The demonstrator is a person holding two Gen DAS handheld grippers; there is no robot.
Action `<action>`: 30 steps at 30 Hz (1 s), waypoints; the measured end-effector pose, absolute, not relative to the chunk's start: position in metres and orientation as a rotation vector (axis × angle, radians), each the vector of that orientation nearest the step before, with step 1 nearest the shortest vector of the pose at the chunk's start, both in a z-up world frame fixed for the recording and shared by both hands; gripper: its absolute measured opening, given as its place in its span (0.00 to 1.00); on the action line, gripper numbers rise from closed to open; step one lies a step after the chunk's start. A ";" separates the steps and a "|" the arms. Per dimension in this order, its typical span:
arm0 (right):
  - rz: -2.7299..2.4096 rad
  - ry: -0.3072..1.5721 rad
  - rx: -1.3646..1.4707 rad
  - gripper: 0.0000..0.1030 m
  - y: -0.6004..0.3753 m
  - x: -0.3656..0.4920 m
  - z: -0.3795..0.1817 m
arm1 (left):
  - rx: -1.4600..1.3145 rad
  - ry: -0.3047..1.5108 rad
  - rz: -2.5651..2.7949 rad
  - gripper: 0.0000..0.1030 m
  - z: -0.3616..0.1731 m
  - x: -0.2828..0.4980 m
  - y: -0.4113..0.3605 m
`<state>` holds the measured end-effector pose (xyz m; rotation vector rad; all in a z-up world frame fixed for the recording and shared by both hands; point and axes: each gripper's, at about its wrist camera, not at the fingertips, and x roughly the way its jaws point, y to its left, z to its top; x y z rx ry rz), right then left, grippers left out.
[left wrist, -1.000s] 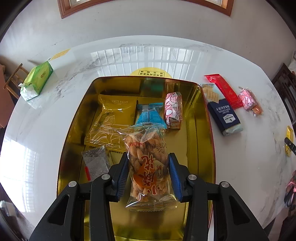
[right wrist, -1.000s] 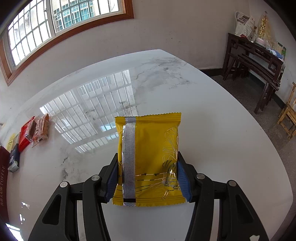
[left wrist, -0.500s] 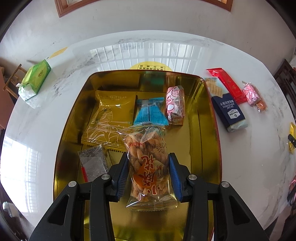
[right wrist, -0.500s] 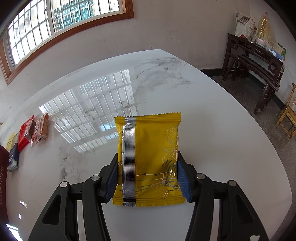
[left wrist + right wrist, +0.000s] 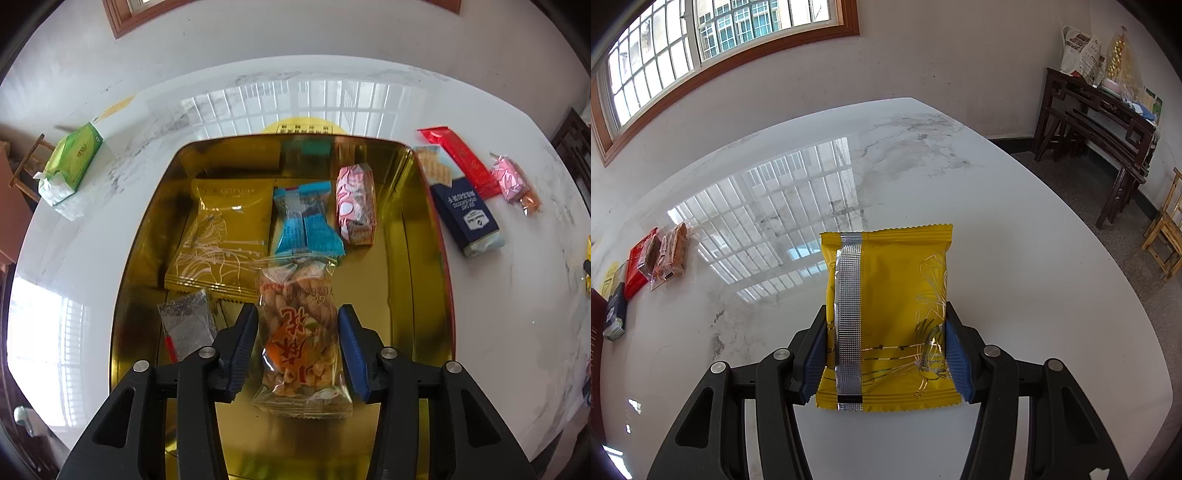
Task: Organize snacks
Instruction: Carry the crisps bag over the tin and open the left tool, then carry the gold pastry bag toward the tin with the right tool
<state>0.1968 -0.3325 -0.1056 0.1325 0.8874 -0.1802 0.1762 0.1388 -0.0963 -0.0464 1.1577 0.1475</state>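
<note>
A clear bag of fried twists [image 5: 299, 339] with orange-red print lies on the floor of the gold tray [image 5: 417, 295], between the fingers of my left gripper [image 5: 297, 314]. Its jaws are opening and the blue pads stand just off the bag's sides. Further in the tray lie a gold packet [image 5: 225, 236], a blue packet [image 5: 306, 225], a pink-and-white packet [image 5: 354, 203] and a small clear sachet [image 5: 186, 325]. My right gripper [image 5: 886, 314] is shut on a yellow packet [image 5: 890, 295], held upright above the white marble table [image 5: 997, 221].
Right of the tray lie a navy box [image 5: 461, 218], a red bar [image 5: 461, 158] and a pink candy pack [image 5: 513, 182]. A green tissue pack [image 5: 72, 166] sits far left. A dark wooden side table [image 5: 1100, 110] and a chair [image 5: 1167, 229] stand beyond the table's right edge.
The left gripper has come slightly nearer the tray and its pads have eased off the bag of twists. The right gripper and its yellow packet have not moved.
</note>
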 end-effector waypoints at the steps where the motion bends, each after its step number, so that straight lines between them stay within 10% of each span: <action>1: -0.180 0.887 0.132 0.52 -0.332 0.197 -0.106 | -0.046 1.150 0.151 0.47 -0.095 0.176 0.139; 30: -0.157 0.891 0.101 0.51 -0.321 0.181 -0.105 | 0.047 0.991 0.196 0.54 -0.049 0.124 0.128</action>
